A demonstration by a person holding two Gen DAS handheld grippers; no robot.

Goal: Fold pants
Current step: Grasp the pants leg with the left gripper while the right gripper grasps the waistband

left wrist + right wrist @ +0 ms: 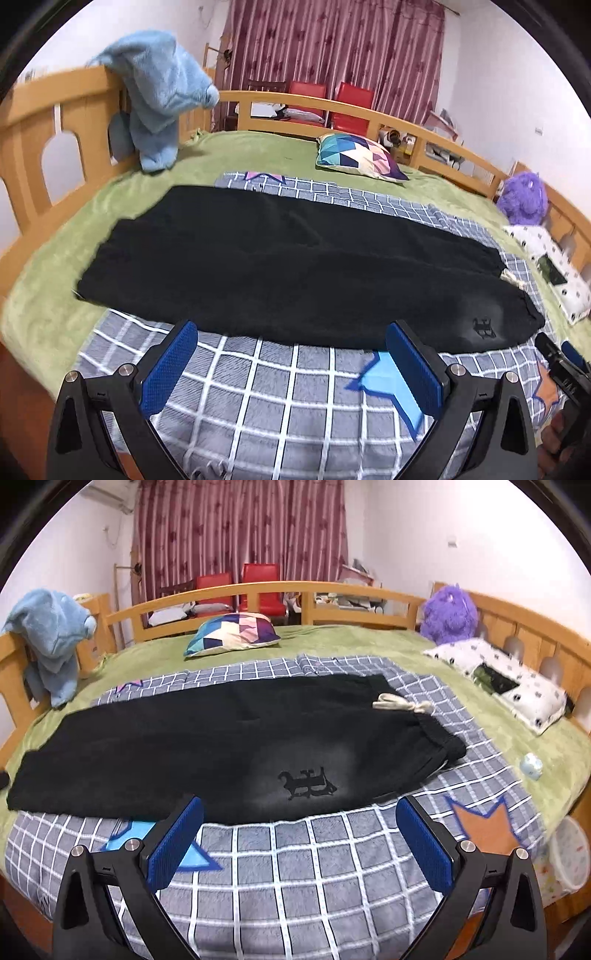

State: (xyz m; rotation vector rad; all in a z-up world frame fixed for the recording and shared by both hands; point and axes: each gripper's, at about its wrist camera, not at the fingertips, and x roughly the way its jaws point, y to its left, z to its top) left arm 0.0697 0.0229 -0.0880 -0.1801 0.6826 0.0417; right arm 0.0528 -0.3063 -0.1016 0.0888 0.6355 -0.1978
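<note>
Left wrist view: the left gripper (pixel 291 354) hangs spread and empty, just near of black pants (pixel 288 266) laid full length on a checked blanket (pixel 258 398).

Right wrist view: the right gripper (pixel 299 830), likewise spread, faces the waistband end (drawstring (pixel 402 704) far right); the cross folds are judged not yet begun.

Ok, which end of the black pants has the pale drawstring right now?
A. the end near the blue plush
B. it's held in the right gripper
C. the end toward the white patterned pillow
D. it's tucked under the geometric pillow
C: in the right wrist view the drawstring lies at the waistband end of the black pants, on the side toward the white patterned pillow, while the right gripper is open and holds nothing.
</note>
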